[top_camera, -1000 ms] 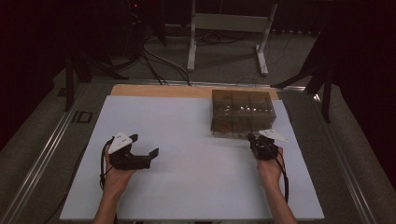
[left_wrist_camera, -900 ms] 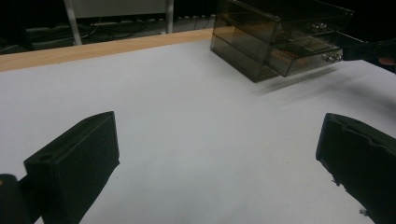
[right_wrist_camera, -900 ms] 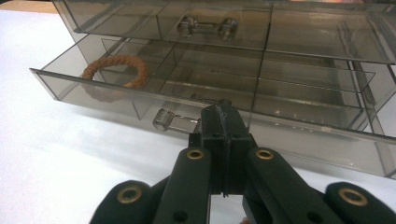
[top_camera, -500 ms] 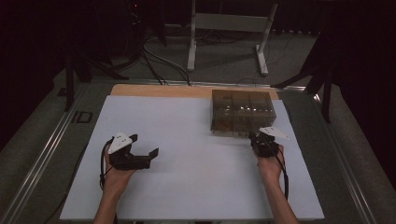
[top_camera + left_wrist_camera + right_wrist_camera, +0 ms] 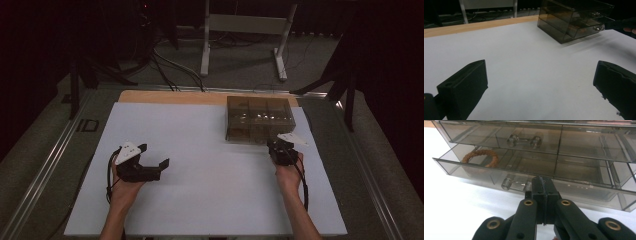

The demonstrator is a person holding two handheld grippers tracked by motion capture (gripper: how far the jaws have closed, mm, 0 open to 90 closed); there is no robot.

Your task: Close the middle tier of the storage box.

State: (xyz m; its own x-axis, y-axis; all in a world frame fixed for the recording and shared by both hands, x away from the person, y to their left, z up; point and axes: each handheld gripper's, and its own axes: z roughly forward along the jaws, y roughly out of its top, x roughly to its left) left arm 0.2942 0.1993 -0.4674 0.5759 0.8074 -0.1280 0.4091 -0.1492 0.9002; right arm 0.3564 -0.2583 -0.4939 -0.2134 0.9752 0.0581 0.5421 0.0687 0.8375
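**Caller:** Right side, what have you got?

**Me:** My right gripper (image 5: 543, 185) has its jaws pressed flat together, nothing between them, tips up against the front of the lower drawer (image 5: 499, 178) of the smoky plastic drawer box (image 5: 259, 119). That drawer stands partly pulled out, and the clear handle (image 5: 516, 185) sits just left of my tips.

**Caller:** And the left?

**Me:** My left gripper (image 5: 152, 158) rests on the white table (image 5: 200, 200), jaws spread wide and empty, well apart from the box.

**Caller:** What worries you?

**Me:** I'm off-centre on that drawer front (right of the handle, not on it). Push from here, I judge, and the drawer could skew in its slot and jam, or the whole light box could slide back across the table, since my left isn't bracing it.

**Caller:** What do the cameras give you?

**Me:** The right gripper view shows what's inside: a braided brown ring (image 5: 481, 158) lying in the left compartment of the open drawer, and the shut upper drawer's handle (image 5: 524, 141). From the high view the box is a dark block at the far right of the table, but it places both my hands; the left gripper view catches the box from the side.
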